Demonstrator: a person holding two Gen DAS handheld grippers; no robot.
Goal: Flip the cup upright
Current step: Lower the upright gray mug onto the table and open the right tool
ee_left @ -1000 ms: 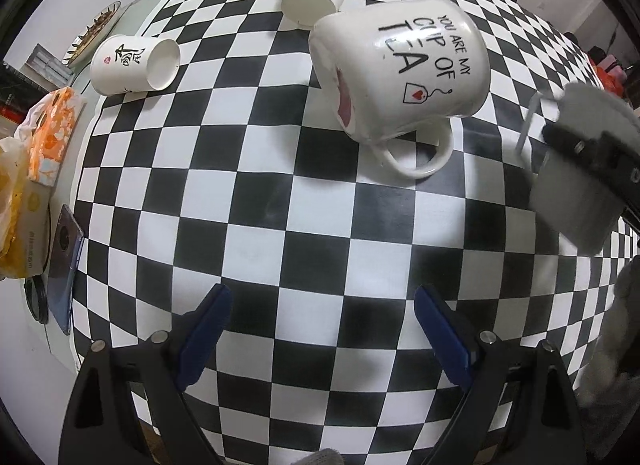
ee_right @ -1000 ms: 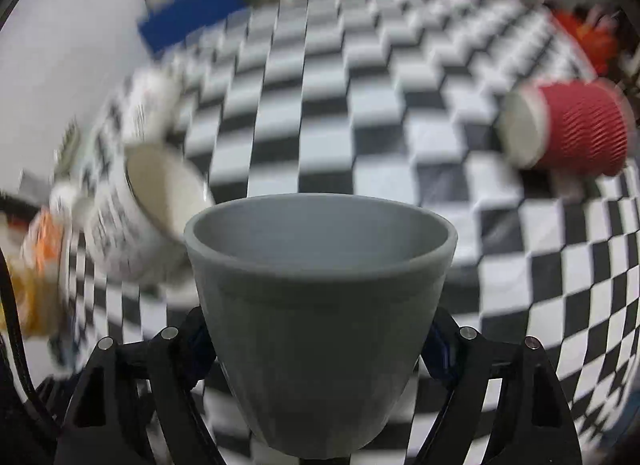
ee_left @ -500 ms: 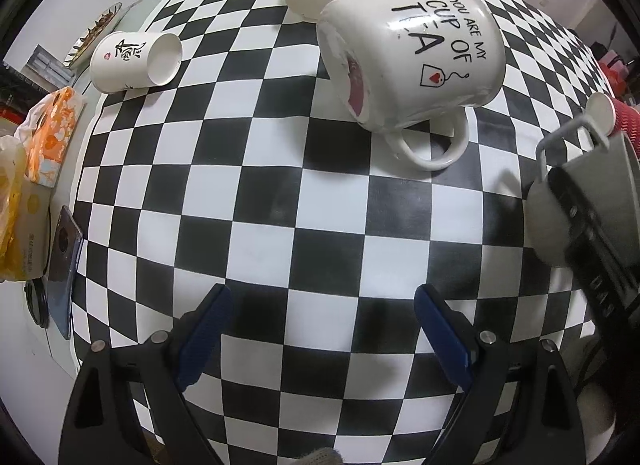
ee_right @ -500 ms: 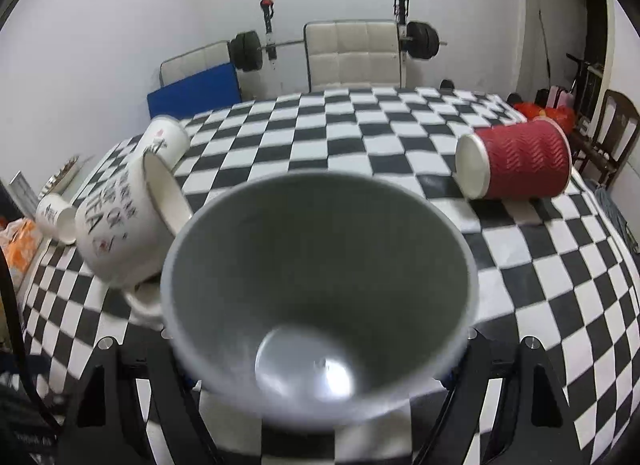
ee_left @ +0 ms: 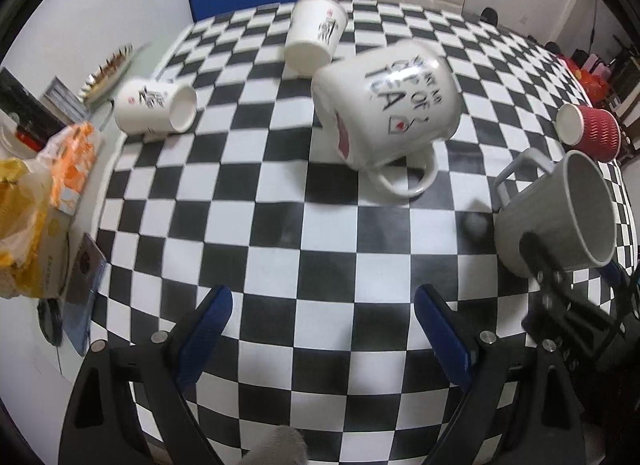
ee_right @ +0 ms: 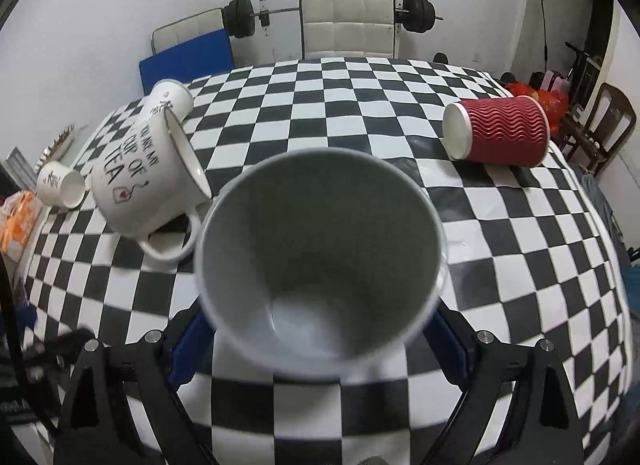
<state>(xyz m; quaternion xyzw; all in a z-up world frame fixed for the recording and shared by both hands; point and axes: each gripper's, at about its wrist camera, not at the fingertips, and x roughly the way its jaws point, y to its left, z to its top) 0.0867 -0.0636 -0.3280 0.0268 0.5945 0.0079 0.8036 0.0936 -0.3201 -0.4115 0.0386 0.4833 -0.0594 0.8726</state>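
We see the checkered table [ee_left: 280, 225] filling both views. At its 12 o'clock side the big white mug [ee_left: 388, 105] lies tipped. Our right gripper [ee_right: 320, 329] pinches the grey cup [ee_right: 320, 257] by its sides, mouth tilted toward 12 o'clock. At 2 o'clock lies the red cup [ee_right: 500, 133]. Our left gripper [ee_left: 320, 329] hangs spread, holding nothing.

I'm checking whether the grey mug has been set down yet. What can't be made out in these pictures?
- Grey mug base, right wrist view: its own bowl hides it, so table contact is unknown.
- Right gripper pads, same view: covered by the mug.
- Mug base, left wrist view: the gripper covers part of it.
- White mug lettering, left wrist view: motion-blurred.
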